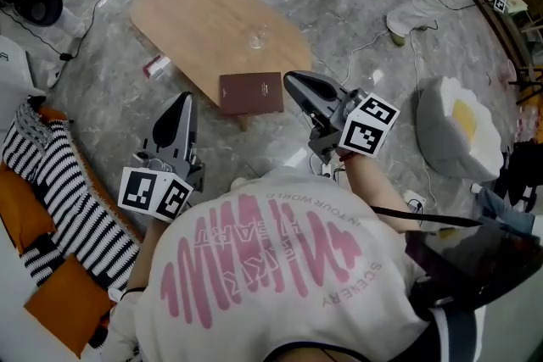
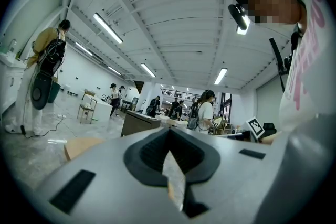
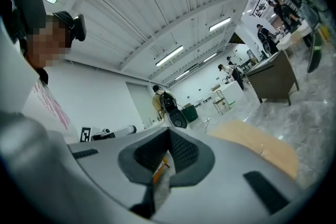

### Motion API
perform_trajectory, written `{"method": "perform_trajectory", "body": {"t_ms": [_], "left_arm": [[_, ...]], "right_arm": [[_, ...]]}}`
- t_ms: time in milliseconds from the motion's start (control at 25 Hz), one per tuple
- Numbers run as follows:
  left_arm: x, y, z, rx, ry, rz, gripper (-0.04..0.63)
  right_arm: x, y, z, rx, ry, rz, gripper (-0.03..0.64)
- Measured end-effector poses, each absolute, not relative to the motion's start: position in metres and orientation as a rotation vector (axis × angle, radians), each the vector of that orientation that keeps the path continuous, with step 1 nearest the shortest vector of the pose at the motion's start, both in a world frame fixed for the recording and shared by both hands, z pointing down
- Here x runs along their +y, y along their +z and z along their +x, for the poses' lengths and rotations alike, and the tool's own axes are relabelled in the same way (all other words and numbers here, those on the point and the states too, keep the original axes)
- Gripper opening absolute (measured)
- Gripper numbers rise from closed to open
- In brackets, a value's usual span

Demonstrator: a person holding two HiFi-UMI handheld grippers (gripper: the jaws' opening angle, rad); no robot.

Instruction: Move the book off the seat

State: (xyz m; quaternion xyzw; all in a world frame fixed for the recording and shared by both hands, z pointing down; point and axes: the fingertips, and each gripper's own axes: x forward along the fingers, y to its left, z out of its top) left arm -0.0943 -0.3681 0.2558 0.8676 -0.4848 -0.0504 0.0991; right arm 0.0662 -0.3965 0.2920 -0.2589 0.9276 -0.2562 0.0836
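The book (image 1: 251, 92) lies closed and flat on the wooden table (image 1: 195, 21), at the edge nearest the person, with its long axis running across the head view from left to right. Since it rests on the board and not on any soft seat, the move looks as good as done, unless the low board is itself the seat meant; the frames do not settle that. The right gripper (image 1: 293, 82) is the nearer one: in the head view its tip sits just beside the book's right short edge, pointing toward it from the near right. It is held roughly level and above the book, so how far it stands over the cover cannot be read. Its jaws are pressed together with nothing between them, only a sliver of floor showing behind the pads. The left gripper (image 1: 182, 103) is off to the book's left, clear of the table's near edge and well apart from the book, pointing away from the person. Its jaws also meet at the tips and are empty. Neither gripper view shows the book. Any further grip would fall to the right hand, which would need to open and come down across the book's short edge.
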Motion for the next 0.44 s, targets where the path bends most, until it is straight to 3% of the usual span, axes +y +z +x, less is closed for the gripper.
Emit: {"method": "perform_trajectory", "body": {"t_ms": [440], "left_arm": [[-0.369, 0.2606, -0.1016, -1.438, -0.147, 2.548, 0.008]], "right_arm": [[-0.3979, 0.2979, 0.0685, 2.768, -0.796, -0.781, 0.011]]}}
